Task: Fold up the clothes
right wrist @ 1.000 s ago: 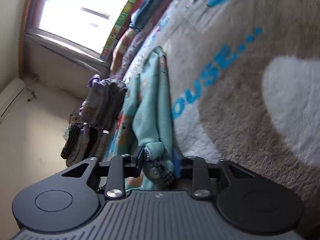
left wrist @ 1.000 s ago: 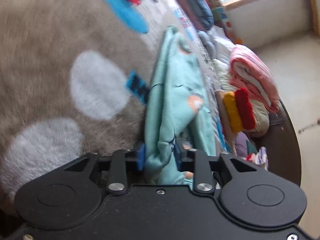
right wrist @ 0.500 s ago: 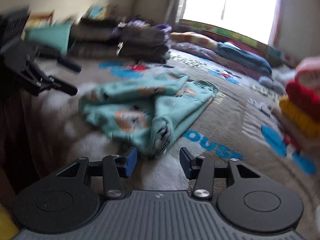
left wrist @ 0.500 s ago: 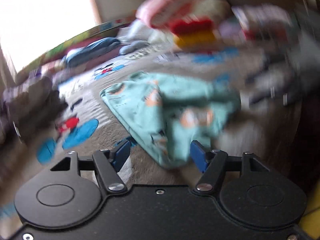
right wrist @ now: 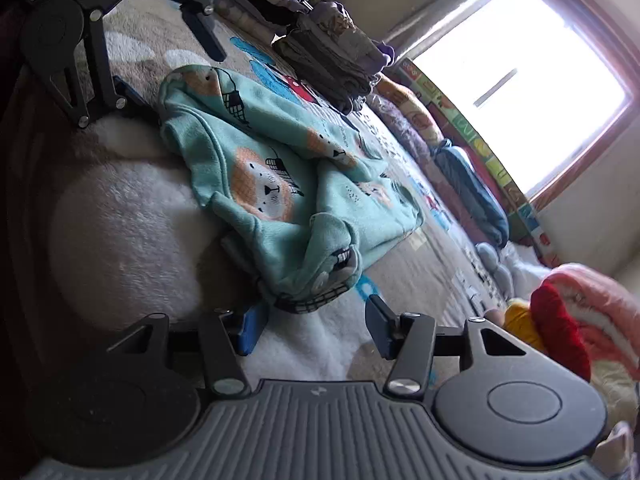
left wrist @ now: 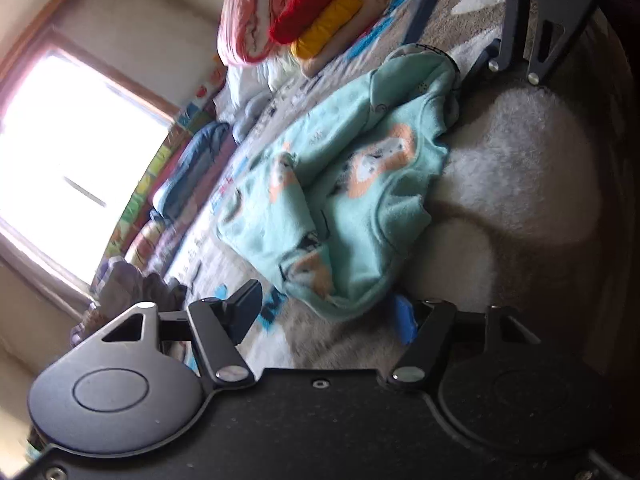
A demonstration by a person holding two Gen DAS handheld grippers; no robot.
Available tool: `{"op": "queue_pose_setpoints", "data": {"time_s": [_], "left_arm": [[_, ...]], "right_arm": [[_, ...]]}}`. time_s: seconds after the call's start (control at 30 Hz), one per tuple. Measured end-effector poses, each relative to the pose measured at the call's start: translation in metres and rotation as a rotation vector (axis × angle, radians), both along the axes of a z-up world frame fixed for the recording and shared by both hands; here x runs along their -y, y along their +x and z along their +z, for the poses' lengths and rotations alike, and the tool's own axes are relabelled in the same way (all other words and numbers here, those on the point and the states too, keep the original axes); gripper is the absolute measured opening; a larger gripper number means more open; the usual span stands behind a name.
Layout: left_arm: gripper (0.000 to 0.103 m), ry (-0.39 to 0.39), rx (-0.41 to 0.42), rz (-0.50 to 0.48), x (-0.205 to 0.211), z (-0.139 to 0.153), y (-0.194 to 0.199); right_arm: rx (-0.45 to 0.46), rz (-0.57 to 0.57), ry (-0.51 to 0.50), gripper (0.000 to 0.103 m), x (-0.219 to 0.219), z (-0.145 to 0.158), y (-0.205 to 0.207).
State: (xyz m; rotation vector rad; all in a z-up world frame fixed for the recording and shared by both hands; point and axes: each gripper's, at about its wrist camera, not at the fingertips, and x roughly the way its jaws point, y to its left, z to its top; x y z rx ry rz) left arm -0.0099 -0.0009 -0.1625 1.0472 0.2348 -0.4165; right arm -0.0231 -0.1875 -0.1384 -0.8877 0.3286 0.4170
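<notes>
Mint-green fleece, a child's garment (left wrist: 360,184) printed with orange animal faces, is lying loosely bunched on a plush grey-and-white blanket (left wrist: 516,184) covering a bed. 2 hand-held grippers are hovering at opposite ends of it, each seen from its own camera and in the other's view. In the left wrist view, the left gripper (left wrist: 326,316) is standing released, its blue-padded fingers (left wrist: 404,322) spread wide with the garment's near hem lying just beyond them, touching neither as far as can be seen; the right gripper (left wrist: 448,36) is showing at the far right, by the garment's dark-trimmed end. In the right wrist view, the right gripper (right wrist: 312,326) is likewise released, its fingers parted just short of the dark-trimmed cuff, while the left gripper (right wrist: 168,60) is sitting far left with its jaws also apart. Stacks of folded dark clothes (right wrist: 332,56) are resting beyond the garment near a bright window (right wrist: 520,76), and a pile of red, yellow and pink bedding (right wrist: 568,320) is sitting at the right edge.
</notes>
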Motion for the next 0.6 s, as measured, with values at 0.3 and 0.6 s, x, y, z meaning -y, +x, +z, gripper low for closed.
{"op": "queue_pose_setpoints", "data": {"time_s": [0.3, 0.6], "left_arm": [[0.087, -0.052, 0.073, -0.111, -0.013, 0.001, 0.018], [0.051, -0.018, 0.110, -0.087, -0.002, 0.004, 0.031]], "right_arm": [[0.143, 0.205, -0.080, 0.078, 0.015, -0.007, -0.002], [0.238, 0.294, -0.060, 0.069, 0.021, 0.002, -0.003]]}}
